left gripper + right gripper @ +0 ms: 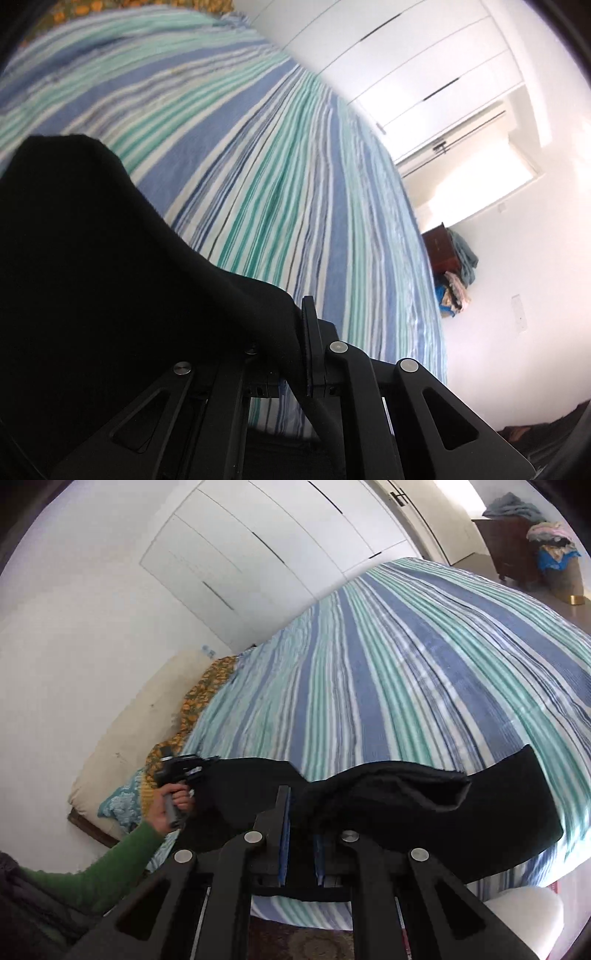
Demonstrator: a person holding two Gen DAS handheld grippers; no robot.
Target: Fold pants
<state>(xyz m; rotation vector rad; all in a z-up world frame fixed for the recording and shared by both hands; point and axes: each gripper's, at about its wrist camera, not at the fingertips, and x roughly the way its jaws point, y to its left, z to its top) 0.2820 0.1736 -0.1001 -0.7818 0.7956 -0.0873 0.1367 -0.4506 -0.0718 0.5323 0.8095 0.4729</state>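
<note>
- The black pants (424, 812) hang stretched above the near part of a bed, held up between two grippers over a bedspread (369, 672) striped in blue, teal and white.
- The left gripper (299, 343) is pressed shut on one end of the black cloth; in the left wrist view the cloth drapes over the left finger and rises in a dark mass filling the lower left, so only the right finger's ribbed pad (307, 332) shows clearly.
- In the right wrist view that same left gripper (201, 766) shows at the far left end of the pants, gripped by a hand (170, 805) in a green sleeve (96, 867).
- The right gripper (301, 812) pinches the pants nearer their middle; its blue-lined fingers (286, 834) stand close together, with folded black cloth bunched over and between them.
- Past the right gripper, a broad flat band of the pants runs out to the right, above the bedspread.
- An orange-patterned cloth (207, 686) lies at the far left edge of the bed.
- White wardrobe doors (258, 550) stand behind the bed.
- A dark wooden cabinet (513, 546) with heaped clothes (550, 542) stands in the far corner.
</note>
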